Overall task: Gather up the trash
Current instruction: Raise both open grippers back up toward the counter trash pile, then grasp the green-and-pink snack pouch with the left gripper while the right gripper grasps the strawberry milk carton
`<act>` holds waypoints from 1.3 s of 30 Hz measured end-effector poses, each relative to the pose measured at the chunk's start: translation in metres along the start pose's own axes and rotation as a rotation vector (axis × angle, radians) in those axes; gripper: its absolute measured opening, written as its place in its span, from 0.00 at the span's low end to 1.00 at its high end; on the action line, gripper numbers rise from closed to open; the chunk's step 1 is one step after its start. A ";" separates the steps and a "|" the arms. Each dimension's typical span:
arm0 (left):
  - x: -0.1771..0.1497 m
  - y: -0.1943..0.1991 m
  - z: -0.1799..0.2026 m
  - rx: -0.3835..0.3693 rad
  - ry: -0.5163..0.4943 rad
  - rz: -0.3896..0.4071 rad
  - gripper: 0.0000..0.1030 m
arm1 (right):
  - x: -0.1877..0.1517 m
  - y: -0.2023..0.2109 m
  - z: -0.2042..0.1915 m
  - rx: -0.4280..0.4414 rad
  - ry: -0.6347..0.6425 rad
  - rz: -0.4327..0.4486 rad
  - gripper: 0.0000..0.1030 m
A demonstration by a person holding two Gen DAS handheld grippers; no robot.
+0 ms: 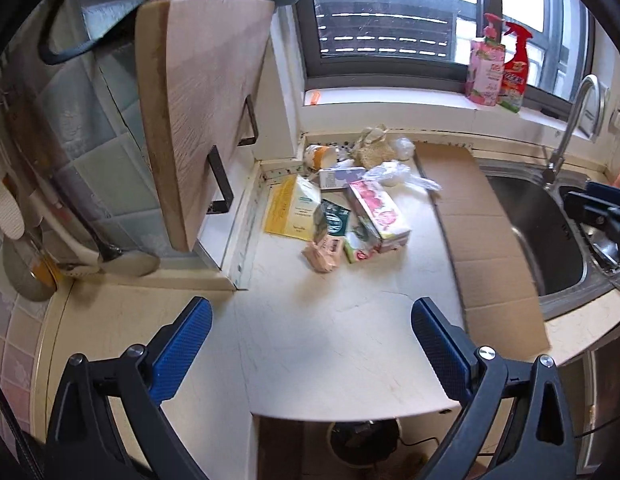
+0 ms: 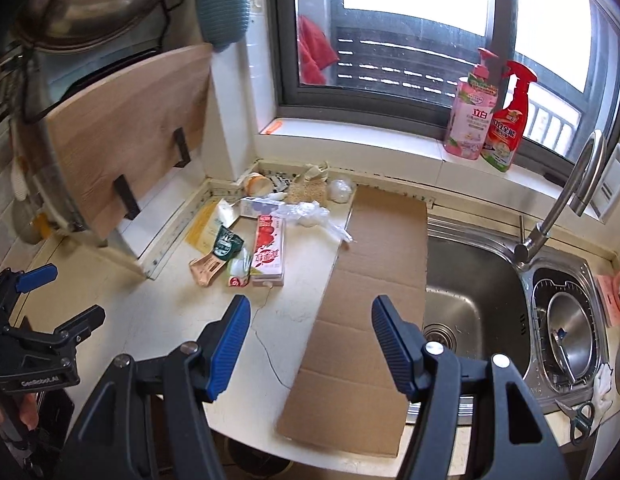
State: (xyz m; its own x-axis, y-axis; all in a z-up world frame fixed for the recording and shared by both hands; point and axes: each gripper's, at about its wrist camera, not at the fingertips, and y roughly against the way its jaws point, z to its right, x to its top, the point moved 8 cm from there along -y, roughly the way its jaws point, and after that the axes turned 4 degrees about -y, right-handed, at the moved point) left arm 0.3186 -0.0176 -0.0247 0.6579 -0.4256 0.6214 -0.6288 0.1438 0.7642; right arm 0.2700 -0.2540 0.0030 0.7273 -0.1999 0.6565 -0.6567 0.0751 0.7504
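A heap of trash lies at the back of the pale counter: a pink carton (image 1: 380, 210) (image 2: 268, 251), a green packet (image 1: 334, 218) (image 2: 226, 245), a tan wrapper (image 1: 324, 254) (image 2: 205, 269), a yellow sheet (image 1: 283, 210), a white box (image 2: 258, 205), clear plastic (image 1: 394, 176) (image 2: 310, 214) and a tipped paper cup (image 1: 320, 155) (image 2: 257, 184). My left gripper (image 1: 312, 344) is open and empty over the counter's front. My right gripper (image 2: 310, 340) is open and empty above a flattened cardboard sheet (image 2: 366, 300) (image 1: 482, 232).
A steel sink (image 2: 462, 300) with a tap (image 2: 566, 200) lies to the right, its rim under the cardboard. A wooden cutting board (image 1: 205, 112) (image 2: 125, 136) leans on a rack at left. Two cleaner bottles (image 2: 490, 112) stand on the windowsill. A bin (image 1: 362, 444) sits below the counter.
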 end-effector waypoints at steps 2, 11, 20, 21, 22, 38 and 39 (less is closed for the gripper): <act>0.002 -0.012 -0.005 0.001 0.004 -0.009 0.96 | 0.002 -0.009 -0.001 -0.009 0.000 -0.016 0.62; 0.001 -0.067 -0.012 -0.004 0.019 -0.078 0.96 | 0.008 -0.065 -0.016 0.045 0.031 -0.119 0.62; 0.011 -0.115 -0.014 -0.005 0.053 -0.141 0.96 | 0.025 -0.129 -0.032 0.108 0.077 -0.217 0.62; 0.012 -0.121 -0.014 -0.003 0.054 -0.148 0.96 | 0.027 -0.137 -0.033 0.116 0.078 -0.227 0.62; 0.013 -0.125 -0.014 0.000 0.053 -0.152 0.96 | 0.029 -0.146 -0.034 0.127 0.076 -0.240 0.62; 0.019 -0.205 -0.020 -0.036 0.106 -0.265 0.96 | 0.049 -0.266 -0.074 0.260 -0.058 -0.435 0.62; 0.020 -0.209 -0.017 -0.038 0.101 -0.267 0.96 | 0.050 -0.272 -0.076 0.256 -0.058 -0.442 0.62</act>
State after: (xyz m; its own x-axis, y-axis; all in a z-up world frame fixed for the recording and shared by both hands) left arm 0.4703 -0.0409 -0.1687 0.8371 -0.3623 0.4099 -0.4128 0.0732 0.9079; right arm 0.5003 -0.2099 -0.1630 0.9391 -0.2126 0.2702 -0.3220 -0.2685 0.9079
